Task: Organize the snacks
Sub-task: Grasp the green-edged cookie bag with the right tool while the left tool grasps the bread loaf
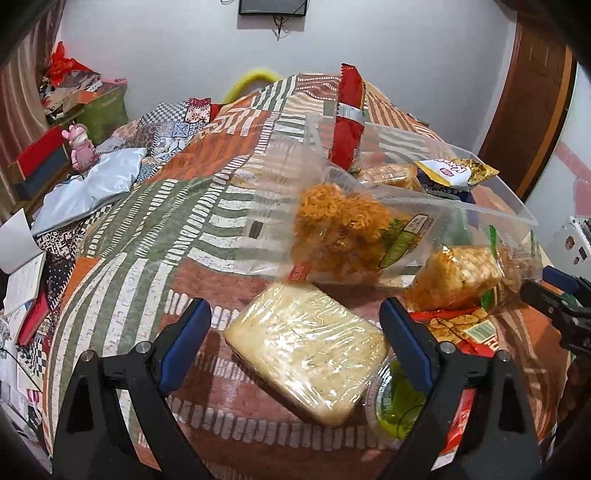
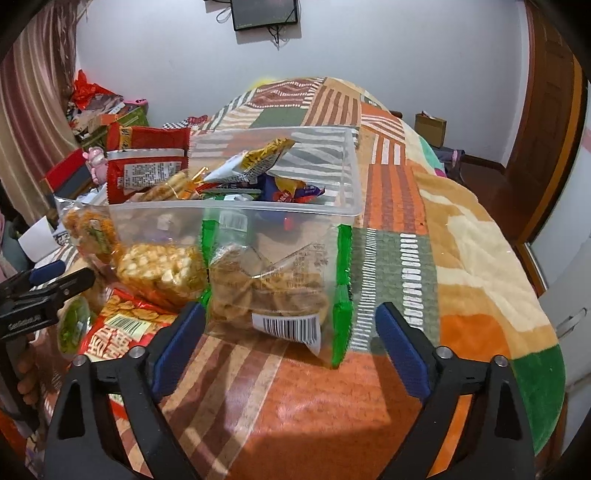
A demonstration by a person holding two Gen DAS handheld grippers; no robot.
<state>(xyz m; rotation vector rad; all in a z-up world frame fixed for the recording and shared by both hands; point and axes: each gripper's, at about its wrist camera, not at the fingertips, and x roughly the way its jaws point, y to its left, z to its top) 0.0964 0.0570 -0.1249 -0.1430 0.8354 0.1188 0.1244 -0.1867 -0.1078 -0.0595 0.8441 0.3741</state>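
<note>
Bin: clear plastic bin [image 2: 236, 210] on the bed, open-topped; in it a red packet [image 2: 147, 166] standing upright at its left end, a yellow bag [image 2: 258, 158], a blue wrapper [image 2: 291, 192] and a gold-wrapped pack [image 2: 177, 184].
Outside the bin: a green-edged bag [image 2: 273, 288] of pale crisps leans on the near wall, barcode down; left of it a rice-cracker pack [image 2: 162, 269]; behind that a floss bag [image 2: 88, 229]; a red cracker bag [image 2: 122, 325] lies flat under them, with a green-lidded cup [image 2: 74, 325] at its left edge.
Left tongs: left tongs [image 1: 295, 332] wide apart and empty, straddling a wrapped pale cake [image 1: 310, 354] without touching it.
Right tongs: right tongs [image 2: 290, 332] wide apart and empty, just before the green-edged bag.
Surface: bed with a patchwork quilt [image 2: 391, 192] of orange, green and white stripes.
Room: white wall [image 2: 369, 55], a dark screen [image 2: 264, 13] hung high, a brown wooden door [image 2: 546, 110] at right, a striped curtain [image 2: 33, 92] at left, a pink figurine [image 1: 81, 146] among clutter.
Left view only: the cake; a grey-blue pillow [image 1: 92, 184]; books [image 1: 26, 280] beside the bed.
Right view only: the blue wrapper; a cardboard box [image 2: 430, 127] beyond the bed's far right side.
</note>
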